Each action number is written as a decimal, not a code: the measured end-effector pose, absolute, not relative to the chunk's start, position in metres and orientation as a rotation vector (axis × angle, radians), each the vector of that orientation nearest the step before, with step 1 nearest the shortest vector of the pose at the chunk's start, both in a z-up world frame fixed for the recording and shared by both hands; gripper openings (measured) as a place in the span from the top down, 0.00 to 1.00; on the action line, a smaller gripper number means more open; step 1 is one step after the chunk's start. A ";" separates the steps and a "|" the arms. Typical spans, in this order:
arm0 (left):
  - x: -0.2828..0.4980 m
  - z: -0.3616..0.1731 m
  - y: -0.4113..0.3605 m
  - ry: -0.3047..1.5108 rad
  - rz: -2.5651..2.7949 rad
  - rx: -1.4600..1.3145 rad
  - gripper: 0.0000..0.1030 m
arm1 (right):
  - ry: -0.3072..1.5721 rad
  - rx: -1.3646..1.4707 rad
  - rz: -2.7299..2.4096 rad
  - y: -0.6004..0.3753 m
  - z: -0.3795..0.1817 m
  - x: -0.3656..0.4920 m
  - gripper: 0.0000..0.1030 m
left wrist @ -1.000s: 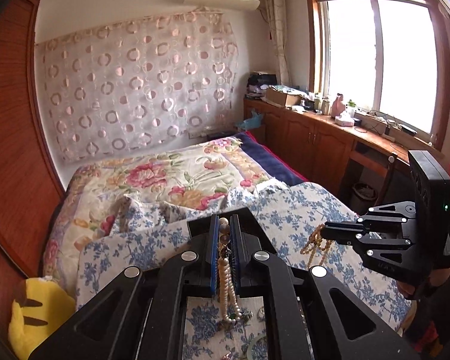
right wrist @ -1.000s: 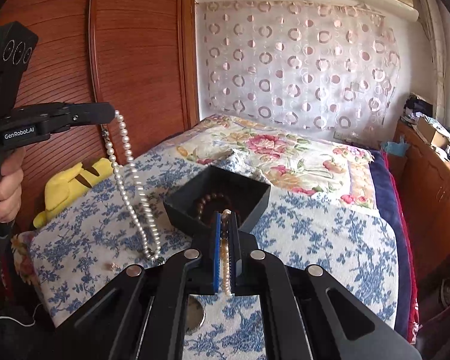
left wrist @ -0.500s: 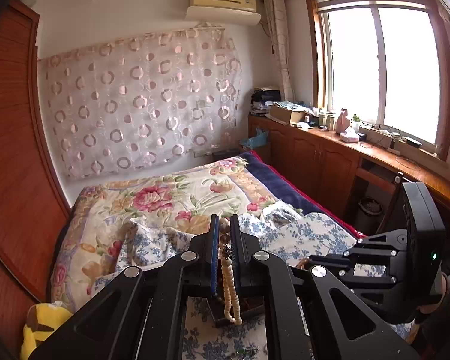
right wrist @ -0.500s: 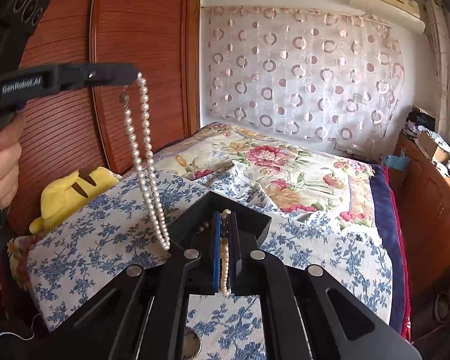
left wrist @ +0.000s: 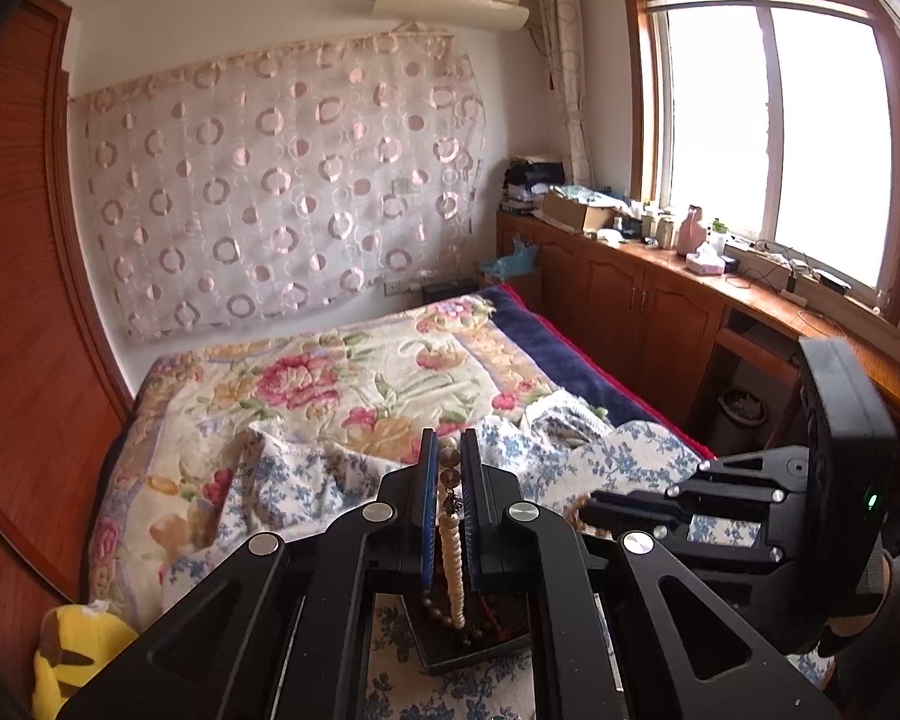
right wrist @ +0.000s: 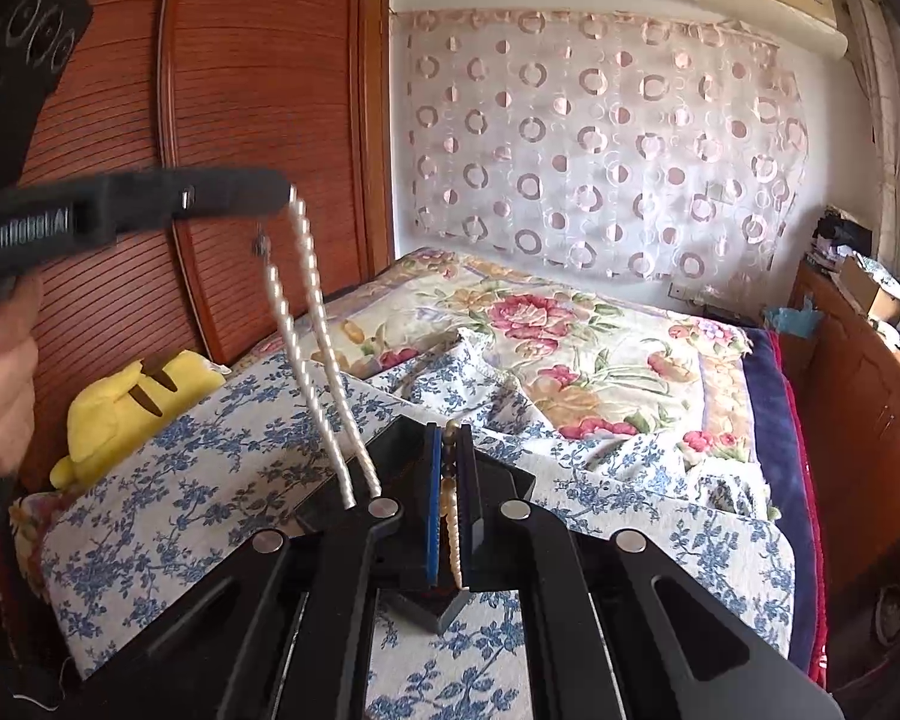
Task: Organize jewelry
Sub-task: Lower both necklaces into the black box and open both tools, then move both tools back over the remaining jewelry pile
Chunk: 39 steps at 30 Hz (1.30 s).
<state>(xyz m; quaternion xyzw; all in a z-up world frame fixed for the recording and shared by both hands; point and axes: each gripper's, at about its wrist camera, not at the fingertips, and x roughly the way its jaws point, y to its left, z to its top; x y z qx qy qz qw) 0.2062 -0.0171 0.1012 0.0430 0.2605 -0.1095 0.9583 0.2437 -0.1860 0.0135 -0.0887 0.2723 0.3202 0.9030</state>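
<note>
My left gripper is shut on a white pearl necklace that hangs in two strands over a black jewelry box on the bed. In the right wrist view the left gripper holds the pearl necklace high, its strands trailing down to the black box. My right gripper is shut on a beige bead bracelet just above the box. It also shows in the left wrist view, low at the right. Brown beads lie inside the box.
The box sits on a blue floral cloth spread over a flowered quilt. A yellow plush toy lies at the bed's left edge by a wooden wardrobe. Wooden cabinets run under the window on the right.
My left gripper has lifted the pearl necklace clear of the cloth and carried it over to the black box. My right gripper has moved closer over the box with the bracelet.
</note>
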 end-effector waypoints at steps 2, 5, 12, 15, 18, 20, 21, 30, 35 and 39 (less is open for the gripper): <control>0.212 0.089 -0.015 0.553 -0.218 0.083 0.94 | 0.576 -0.177 0.665 -0.183 0.009 0.251 0.95; 0.217 0.072 -0.009 0.582 -0.214 0.069 0.93 | 0.594 -0.154 0.676 -0.180 0.004 0.260 0.95; 0.220 0.049 0.005 0.613 -0.199 0.046 0.93 | 0.634 -0.177 0.678 -0.164 -0.010 0.277 0.95; 0.214 0.044 0.012 0.614 -0.190 0.041 0.92 | 0.659 -0.196 0.668 -0.158 -0.020 0.283 0.95; 0.206 0.036 0.019 0.624 -0.187 0.038 0.92 | 0.682 -0.202 0.658 -0.155 -0.032 0.288 0.95; 0.199 0.030 0.022 0.630 -0.183 0.046 0.92 | 0.697 -0.206 0.656 -0.154 -0.039 0.290 0.94; 0.196 0.028 0.022 0.631 -0.180 0.051 0.91 | 0.703 -0.206 0.652 -0.153 -0.041 0.290 0.94; 0.157 0.002 0.024 0.645 -0.188 0.050 0.81 | 0.685 -0.217 0.654 -0.157 -0.041 0.278 0.69; 0.139 -0.010 0.022 0.657 -0.193 0.054 0.80 | 0.675 -0.232 0.665 -0.168 -0.041 0.250 0.69; 0.126 -0.019 0.018 0.662 -0.206 0.067 0.64 | 0.697 -0.229 0.675 -0.179 -0.049 0.227 0.69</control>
